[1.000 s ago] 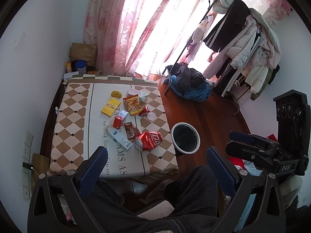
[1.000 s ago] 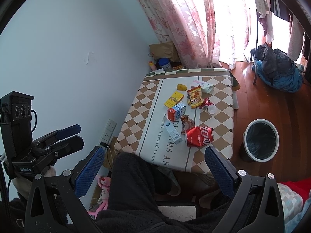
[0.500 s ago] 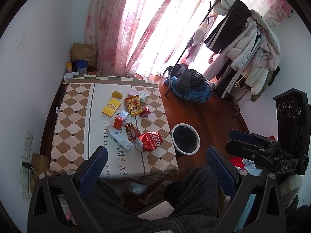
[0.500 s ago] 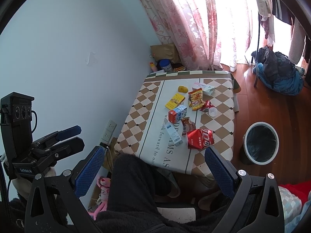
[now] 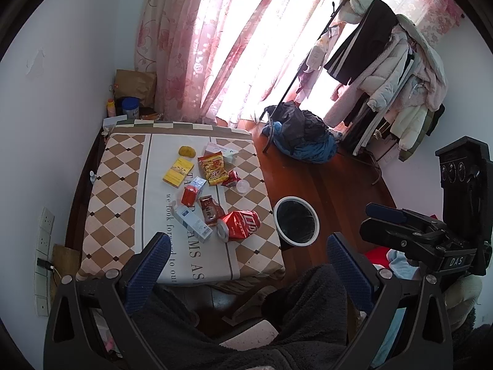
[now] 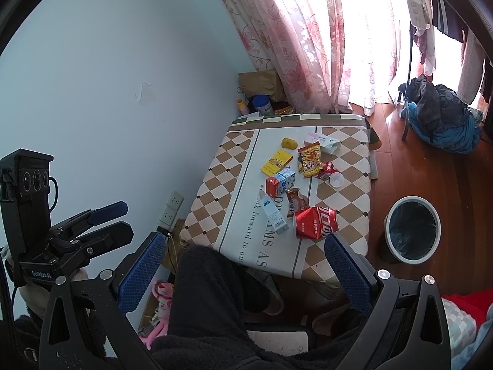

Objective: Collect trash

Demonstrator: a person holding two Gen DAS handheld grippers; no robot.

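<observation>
- Pink curtains [image 5: 197,43] glow behind a low table [image 5: 117,185] with a checkered cloth; coats hang on a rack [image 5: 385,71] off to the right.
- Left gripper [image 5: 246,265] is held above the lap, jaws spread wide, nothing between them.
- Right gripper [image 6: 243,268] is spread and empty too.
- Trash lies ahead of both: a red can [image 5: 238,225] nearest, a white carton [image 5: 192,223] just left of it, a yellow box [image 5: 178,169] and snack bag [image 5: 212,168] farther on.
- Bin [image 5: 295,223] stands on the floor, right of the table, ahead of the left gripper.
</observation>
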